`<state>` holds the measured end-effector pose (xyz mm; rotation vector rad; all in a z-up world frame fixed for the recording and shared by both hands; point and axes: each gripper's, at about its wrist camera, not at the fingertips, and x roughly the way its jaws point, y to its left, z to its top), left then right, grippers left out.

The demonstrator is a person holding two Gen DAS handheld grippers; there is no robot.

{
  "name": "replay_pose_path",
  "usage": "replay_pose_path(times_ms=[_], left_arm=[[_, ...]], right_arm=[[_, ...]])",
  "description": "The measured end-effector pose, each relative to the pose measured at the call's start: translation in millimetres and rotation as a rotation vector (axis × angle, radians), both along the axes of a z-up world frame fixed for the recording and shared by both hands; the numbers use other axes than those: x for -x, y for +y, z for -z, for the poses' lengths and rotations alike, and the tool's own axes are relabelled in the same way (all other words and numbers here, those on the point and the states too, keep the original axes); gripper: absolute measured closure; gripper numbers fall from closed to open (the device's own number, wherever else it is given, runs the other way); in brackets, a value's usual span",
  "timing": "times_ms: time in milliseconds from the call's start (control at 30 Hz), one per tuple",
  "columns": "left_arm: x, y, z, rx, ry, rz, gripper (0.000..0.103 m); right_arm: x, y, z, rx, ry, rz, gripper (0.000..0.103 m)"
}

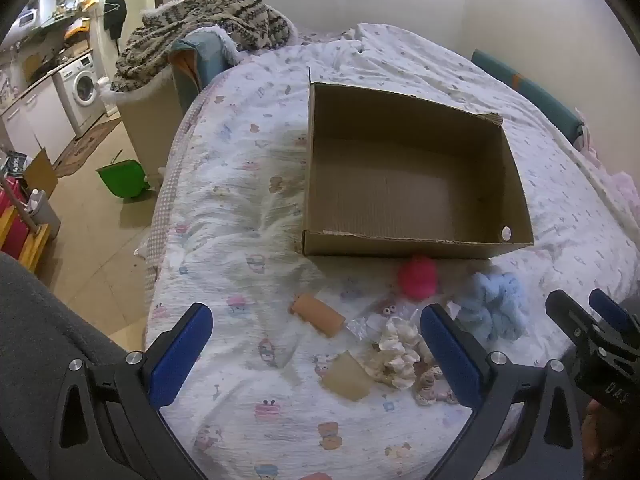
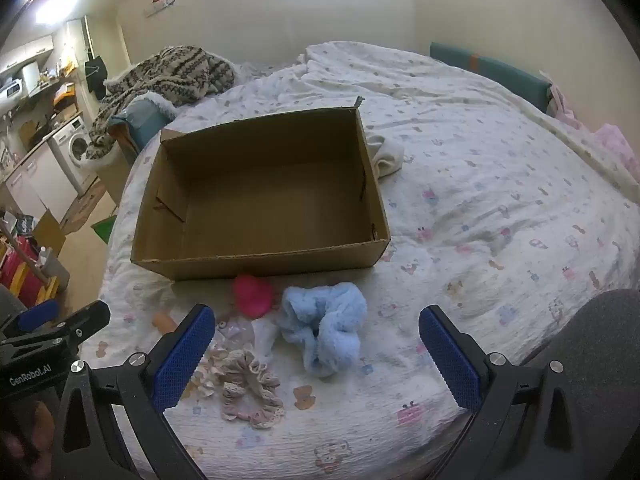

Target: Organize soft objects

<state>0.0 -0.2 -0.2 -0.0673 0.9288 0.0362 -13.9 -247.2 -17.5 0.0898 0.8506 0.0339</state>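
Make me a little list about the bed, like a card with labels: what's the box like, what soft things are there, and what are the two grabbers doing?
place: bed with cartoon-print sheet
box: cardboard box, open, nothing inside
soft things: blue scrunchie, pink fuzzy thing, beige scrunchie, cream scrunchie
where they are: on the sheet in front of the box
left gripper: open, holding nothing
right gripper: open, holding nothing

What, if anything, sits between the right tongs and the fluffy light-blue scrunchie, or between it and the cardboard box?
Nothing visible blocks the right tongs; the fluffy light-blue scrunchie lies on the bedsheet just ahead of their open jaws. The open, empty brown cardboard box stands beyond it; only its near wall must be cleared. The pink plush item sits beside that path.
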Motion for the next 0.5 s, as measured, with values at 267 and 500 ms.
replay_pose_path(times_ms=[267, 500], left_arm=[[0.7, 4.4, 0.0, 0.008, 0.004, -0.009, 0.000], [-0.3, 3.8, 1.7, 0.012, 0.013, -0.012, 0.000]], right_arm=[[0.0, 0.6, 0.1, 0.012, -0.005, 0.002, 0.000], [-0.3, 0.6, -0.3, 0.010, -0.005, 0.001, 0.000]])
